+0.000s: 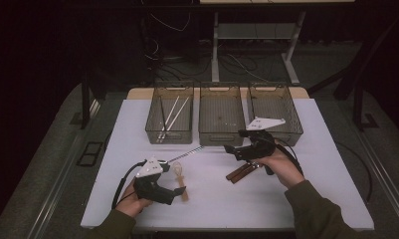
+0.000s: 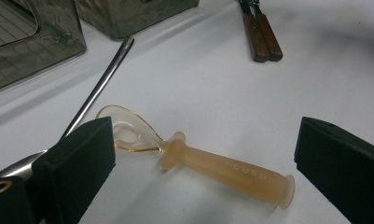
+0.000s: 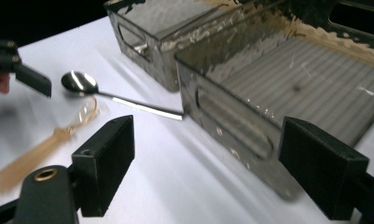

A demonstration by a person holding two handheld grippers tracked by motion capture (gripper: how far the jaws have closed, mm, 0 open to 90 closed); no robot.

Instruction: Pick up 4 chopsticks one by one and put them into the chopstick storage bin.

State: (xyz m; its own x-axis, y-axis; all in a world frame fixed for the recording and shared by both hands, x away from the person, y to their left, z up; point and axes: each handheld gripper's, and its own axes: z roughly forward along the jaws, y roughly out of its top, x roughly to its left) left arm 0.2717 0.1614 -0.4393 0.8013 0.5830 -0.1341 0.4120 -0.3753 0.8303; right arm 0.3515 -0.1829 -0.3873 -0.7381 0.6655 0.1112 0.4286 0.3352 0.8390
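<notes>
Taking the middle bin (image 1: 221, 113) as landmark, we see the amber spoon (image 2: 198, 161) lying nearer us and leftward, handle toward us, crosswise between our left gripper (image 2: 203, 158)'s wide-open jaws; right gripper (image 1: 237, 150), empty, open, sits farther away.

Table (image 1: 311, 199): three bins in a row across the upper centre of the high view. Left bin (image 1: 152, 127) held chopsticks (image 1: 173, 113); middle bin (image 1: 221, 134) and right bin (image 1: 291, 127) beside it. Below them, a metal spoon (image 1: 187, 154) left of centre, a plastic spoon (image 1: 181, 181) under it, two wooden-handled utensils (image 1: 242, 172) to the right.
</notes>
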